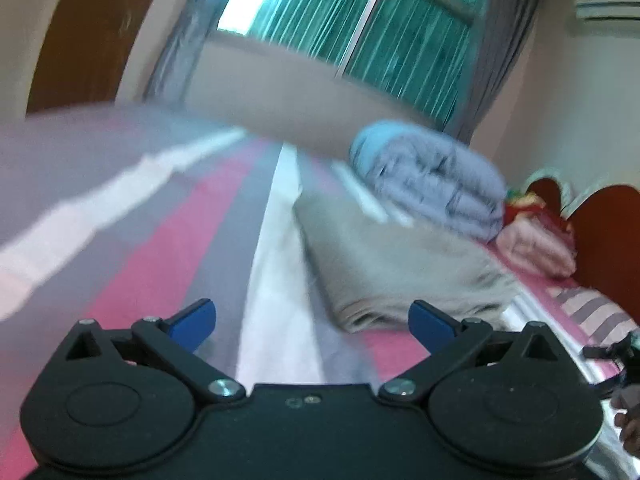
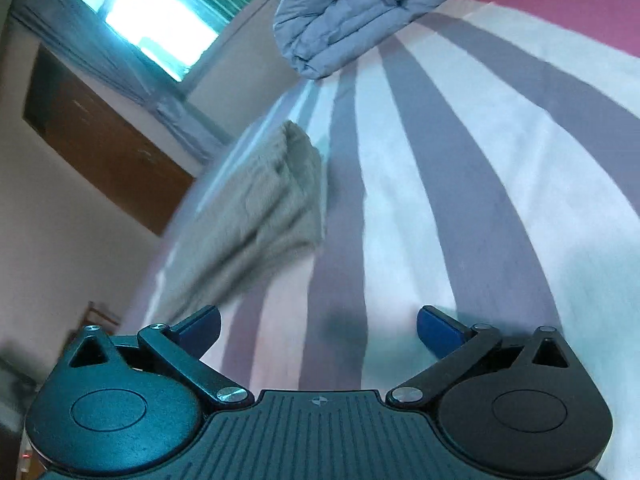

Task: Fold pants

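The grey-beige pants [image 1: 396, 268] lie folded into a thick rectangle on the striped bed sheet [image 1: 168, 248]. In the left wrist view they sit ahead and to the right of my left gripper [image 1: 312, 326], whose blue pads stand wide open with only sheet between them. In the right wrist view the same folded pants [image 2: 256, 216] lie ahead on the left, near the bed's edge. My right gripper [image 2: 319, 332] is open too, over the bare striped sheet [image 2: 460, 184], and holds nothing. Both views are blurred.
A folded blue-grey quilt [image 1: 436, 184] lies beyond the pants, also seen in the right wrist view as the quilt [image 2: 360, 12] at top. Pink and red cloths [image 1: 536, 240] rest by a brown headboard [image 1: 600, 232]. Window, curtains and wall stand behind the bed.
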### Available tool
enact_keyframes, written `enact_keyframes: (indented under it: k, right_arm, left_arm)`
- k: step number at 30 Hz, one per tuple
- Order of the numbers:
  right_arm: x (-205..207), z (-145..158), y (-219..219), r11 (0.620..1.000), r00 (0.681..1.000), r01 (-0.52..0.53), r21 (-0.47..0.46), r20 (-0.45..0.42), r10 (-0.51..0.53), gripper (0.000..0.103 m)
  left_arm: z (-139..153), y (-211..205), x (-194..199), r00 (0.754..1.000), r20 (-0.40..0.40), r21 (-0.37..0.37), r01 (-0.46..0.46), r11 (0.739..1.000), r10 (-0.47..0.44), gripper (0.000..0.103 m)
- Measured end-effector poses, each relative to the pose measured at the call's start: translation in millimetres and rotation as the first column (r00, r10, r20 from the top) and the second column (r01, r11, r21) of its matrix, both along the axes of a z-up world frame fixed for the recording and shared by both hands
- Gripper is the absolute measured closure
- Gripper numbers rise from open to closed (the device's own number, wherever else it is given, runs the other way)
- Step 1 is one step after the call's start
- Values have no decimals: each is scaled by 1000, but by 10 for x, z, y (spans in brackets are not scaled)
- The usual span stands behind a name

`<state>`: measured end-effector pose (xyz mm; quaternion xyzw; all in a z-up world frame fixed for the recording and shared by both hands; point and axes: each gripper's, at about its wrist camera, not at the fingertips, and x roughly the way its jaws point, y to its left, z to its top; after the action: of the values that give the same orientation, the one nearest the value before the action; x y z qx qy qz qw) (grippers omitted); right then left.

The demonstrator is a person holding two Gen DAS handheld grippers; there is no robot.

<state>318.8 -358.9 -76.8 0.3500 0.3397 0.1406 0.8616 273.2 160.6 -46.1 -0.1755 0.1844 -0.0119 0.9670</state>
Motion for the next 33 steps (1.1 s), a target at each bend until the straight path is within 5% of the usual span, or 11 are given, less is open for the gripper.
enact_keyframes:
  k: [6, 13, 20, 24, 33]
  right_arm:
    - [-581, 395, 522, 977, 997, 16, -211, 76, 0, 0]
    - [-1559, 845, 1228, 895, 967, 28, -445, 240, 89, 0]
    - [-2400, 1019, 1537, 896, 938, 80, -437, 338, 81, 0]
    - [-2689, 1076, 1632, 901, 928, 71, -428, 359, 98, 0]
    - [-2979, 845, 1827, 879, 926, 90, -468, 365, 100, 0]
  left_arm:
    - [361, -361, -598, 998, -33, 62, -53, 997, 55, 6]
    - [661, -860, -1450, 996, 81, 118, -51, 992, 42, 6]
    - [769, -1272, -2038, 992, 116, 218, 30, 976, -56, 6]
    - [712, -1361, -2222, 992, 117, 198, 33, 980, -57, 6]
    - [581, -1509, -2490, 987, 154, 242, 6, 970, -44, 6]
